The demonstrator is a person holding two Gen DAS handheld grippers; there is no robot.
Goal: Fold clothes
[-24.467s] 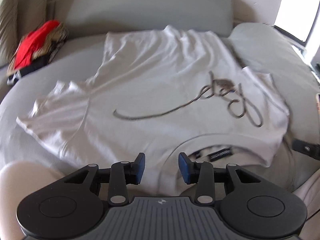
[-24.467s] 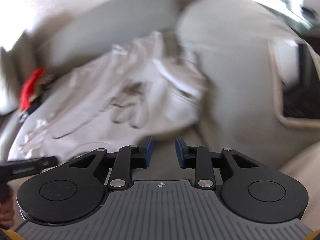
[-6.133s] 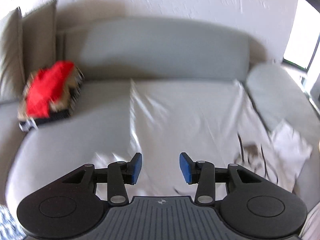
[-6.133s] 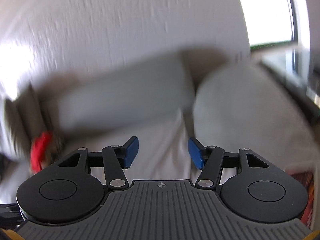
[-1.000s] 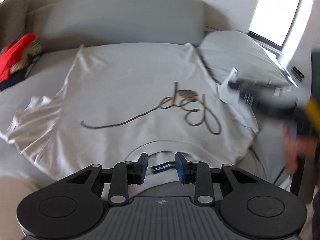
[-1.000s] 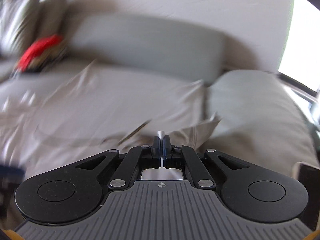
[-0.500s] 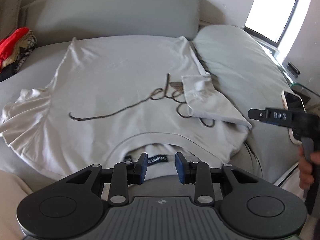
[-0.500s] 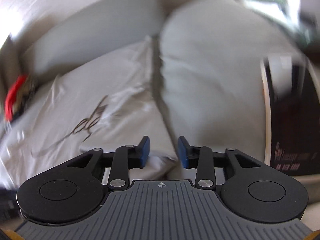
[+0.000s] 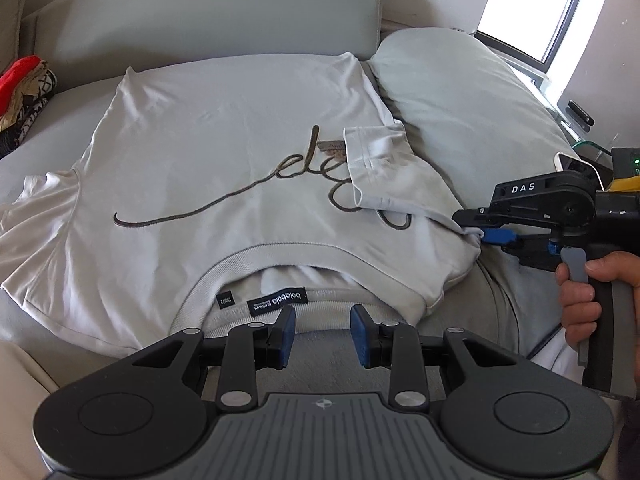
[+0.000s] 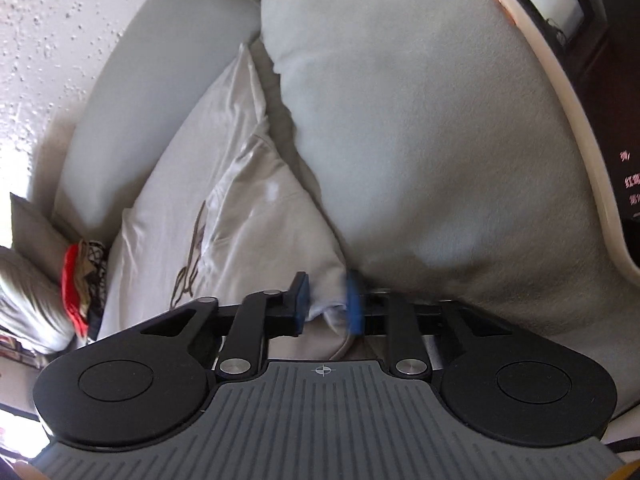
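A pale grey T-shirt (image 9: 208, 184) lies spread flat, front side up, on the seat of a grey sofa (image 9: 216, 12), with its collar nearest the left wrist camera and its hem toward the sofa backrest. Dark script lettering (image 9: 264, 184) runs across the chest. One sleeve (image 9: 384, 168) is folded inward and rests on the chest, covering the end of the lettering; the opposite sleeve lies extended on the seat. The left hand-held gripper (image 9: 322, 334) hovers just beside the collar, above the neck label (image 9: 276, 300), with its jaws narrowly parted and nothing between them. The right hand-held gripper (image 9: 494, 236), carried by a hand (image 9: 580, 292), is at the shoulder edge of the T-shirt on the folded-sleeve side; its jaws are closing, with a bunch of the shirt fabric between the blue pads (image 10: 302, 300). A large grey cushion (image 9: 468, 112) sits just beside that side of the T-shirt. A stack of folded clothes (image 9: 24, 92), topped in red, sits well apart from the T-shirt at the far end of the sofa.
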